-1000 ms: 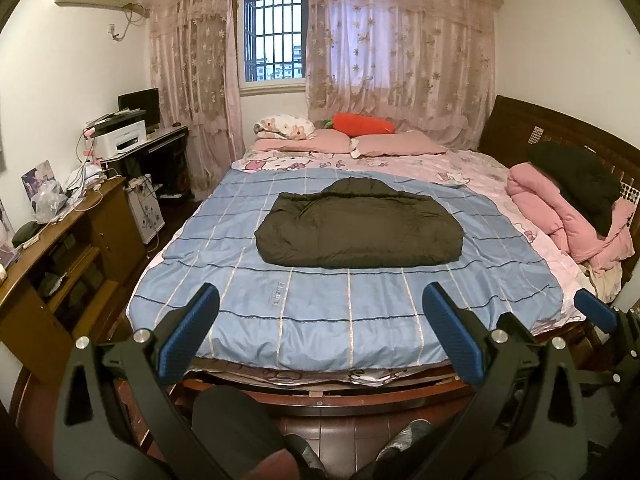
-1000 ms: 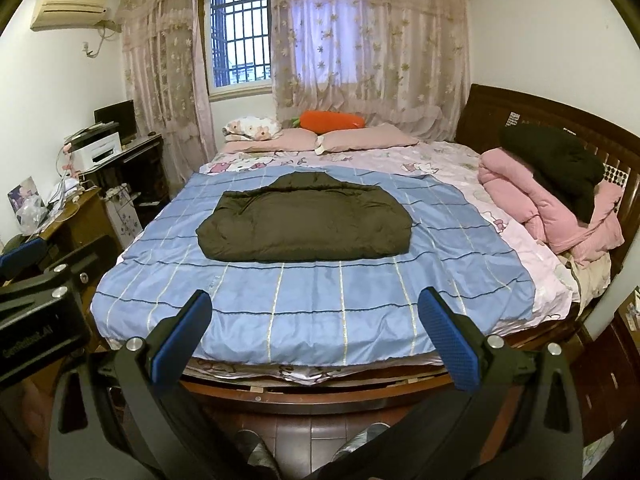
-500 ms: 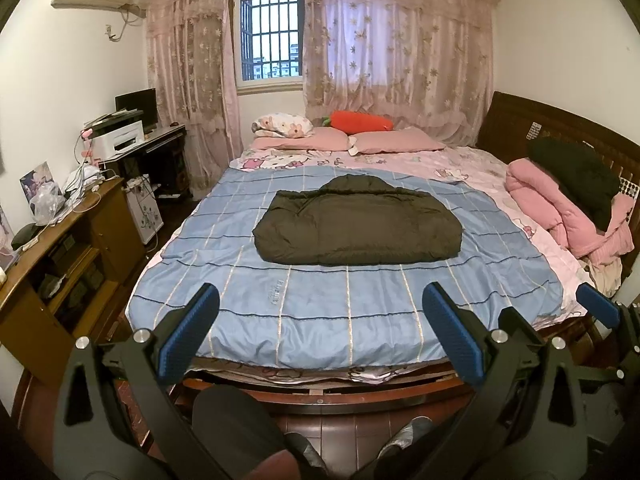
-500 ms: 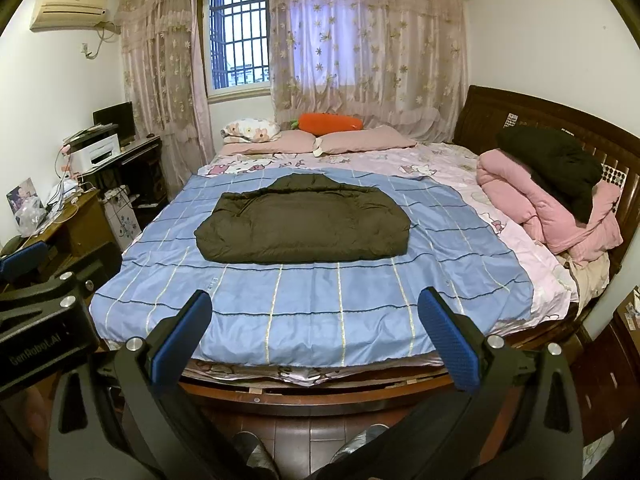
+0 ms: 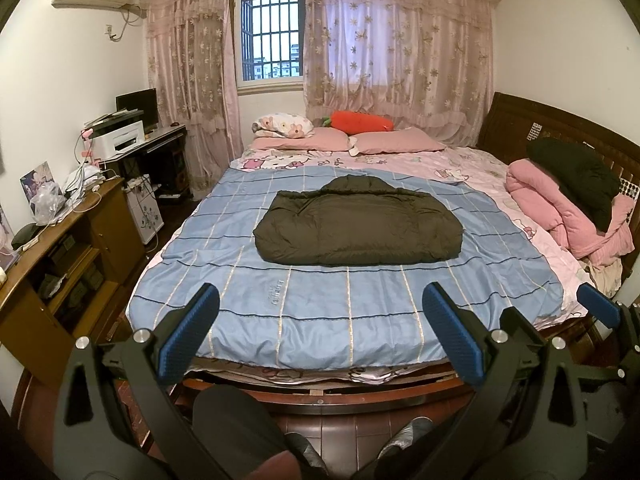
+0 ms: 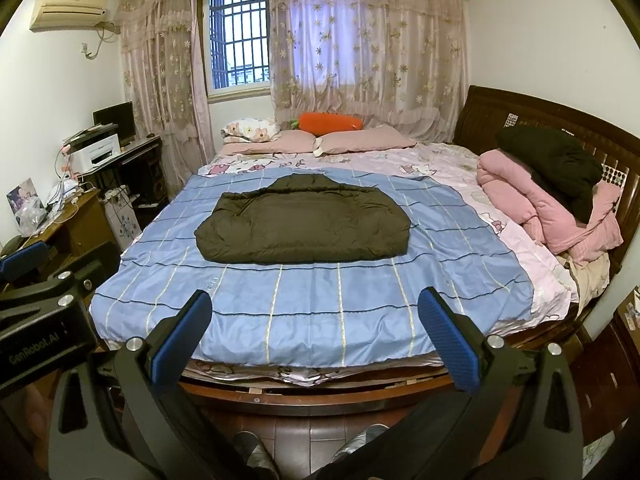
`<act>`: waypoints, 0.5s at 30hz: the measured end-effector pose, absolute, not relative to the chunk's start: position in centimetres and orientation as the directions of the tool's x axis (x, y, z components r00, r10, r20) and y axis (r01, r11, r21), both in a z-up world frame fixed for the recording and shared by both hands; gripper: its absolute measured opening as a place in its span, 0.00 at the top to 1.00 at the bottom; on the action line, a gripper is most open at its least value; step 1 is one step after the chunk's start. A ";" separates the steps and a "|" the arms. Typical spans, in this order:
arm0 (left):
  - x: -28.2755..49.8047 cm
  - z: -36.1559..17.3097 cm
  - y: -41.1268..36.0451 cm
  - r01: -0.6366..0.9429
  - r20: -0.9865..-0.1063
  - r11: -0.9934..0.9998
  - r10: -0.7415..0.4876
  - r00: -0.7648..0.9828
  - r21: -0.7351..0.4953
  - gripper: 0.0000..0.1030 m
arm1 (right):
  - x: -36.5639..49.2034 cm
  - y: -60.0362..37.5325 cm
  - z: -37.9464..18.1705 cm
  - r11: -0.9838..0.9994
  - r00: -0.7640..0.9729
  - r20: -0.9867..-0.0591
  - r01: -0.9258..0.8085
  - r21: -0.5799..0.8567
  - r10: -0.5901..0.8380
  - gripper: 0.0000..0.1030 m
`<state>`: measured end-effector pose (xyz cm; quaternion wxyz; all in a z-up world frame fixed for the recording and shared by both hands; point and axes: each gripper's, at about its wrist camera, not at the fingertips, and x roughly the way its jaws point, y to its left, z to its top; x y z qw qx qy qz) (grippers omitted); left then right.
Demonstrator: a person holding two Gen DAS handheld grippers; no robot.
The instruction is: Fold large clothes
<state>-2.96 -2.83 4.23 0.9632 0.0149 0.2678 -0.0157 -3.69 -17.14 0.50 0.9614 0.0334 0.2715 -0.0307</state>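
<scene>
A dark olive padded jacket [image 5: 358,226] [image 6: 304,226] lies folded into a wide bundle in the middle of the blue checked bedspread [image 5: 344,312] [image 6: 320,308], hood end toward the pillows. My left gripper [image 5: 320,334] hangs open at the foot of the bed, well short of the jacket, with nothing between its blue pads. My right gripper [image 6: 314,334] is likewise open and empty at the bed's near edge. Part of the right gripper shows at the right edge of the left wrist view, and the left gripper's body at the left edge of the right wrist view.
A pink quilt [image 5: 560,212] topped by a black garment [image 5: 576,176] is piled by the wooden headboard at the right. Pillows [image 5: 360,140] line the far side under the curtained window. A wooden cabinet [image 5: 60,264] and desk stand left. A person's knee and shoes show below.
Both views have shifted slightly, so the bed and jacket sit a little lower in the frame. The jacket has not moved, and both grippers stay open.
</scene>
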 end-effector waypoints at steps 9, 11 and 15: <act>-2.9 4.0 -2.5 0.036 -0.512 0.999 -0.018 0.859 0.026 0.02 | -3.7 -17.4 0.7 0.995 0.854 -0.518 0.086 0.045 -0.051 0.01; -2.9 3.8 -2.3 0.037 -0.513 0.999 -0.019 0.858 0.025 0.02 | -3.7 -17.5 0.7 0.995 0.854 -0.518 0.086 0.045 -0.051 0.01; -3.0 3.8 -2.3 0.034 -0.510 0.999 -0.014 0.860 0.030 0.02 | -3.7 -17.5 0.8 0.995 0.854 -0.517 0.087 0.042 -0.053 0.01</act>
